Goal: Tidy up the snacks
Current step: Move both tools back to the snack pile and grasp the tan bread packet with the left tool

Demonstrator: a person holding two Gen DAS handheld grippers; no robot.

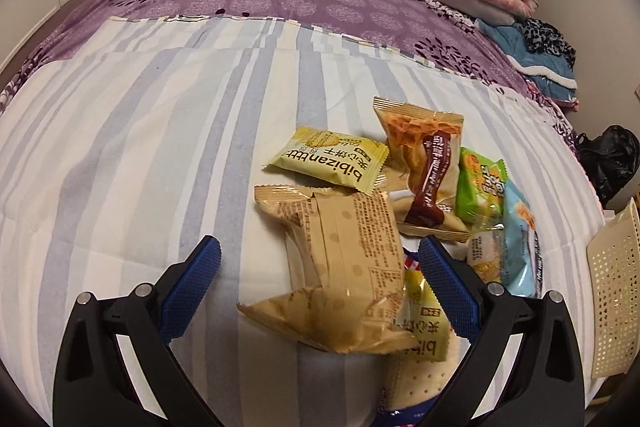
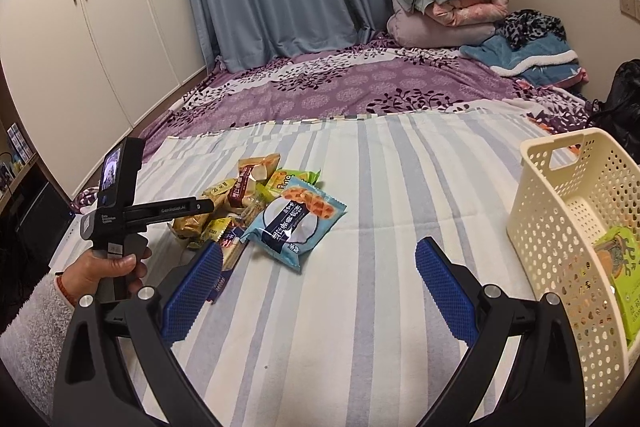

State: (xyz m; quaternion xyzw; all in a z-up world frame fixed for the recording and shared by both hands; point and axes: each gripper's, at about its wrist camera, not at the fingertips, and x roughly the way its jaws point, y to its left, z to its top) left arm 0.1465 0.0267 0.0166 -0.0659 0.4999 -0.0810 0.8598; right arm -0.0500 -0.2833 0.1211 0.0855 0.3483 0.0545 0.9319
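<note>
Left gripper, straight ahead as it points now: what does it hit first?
Most likely the tan packet, lying on the bedsheet between the open jaws of the left gripper. Depth is unclear; it may pass just over it.

both hand-held grippers gape wide: left hand-held gripper (image 1: pixel 320 251), gripped by a hand (image 2: pixel 108 267), and right hand-held gripper (image 2: pixel 318 259).

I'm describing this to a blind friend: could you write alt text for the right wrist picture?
An open right gripper hovers over a striped bedsheet, between a pile of snack packets and a cream basket holding a green packet. A hand holds the left gripper over the pile.
</note>
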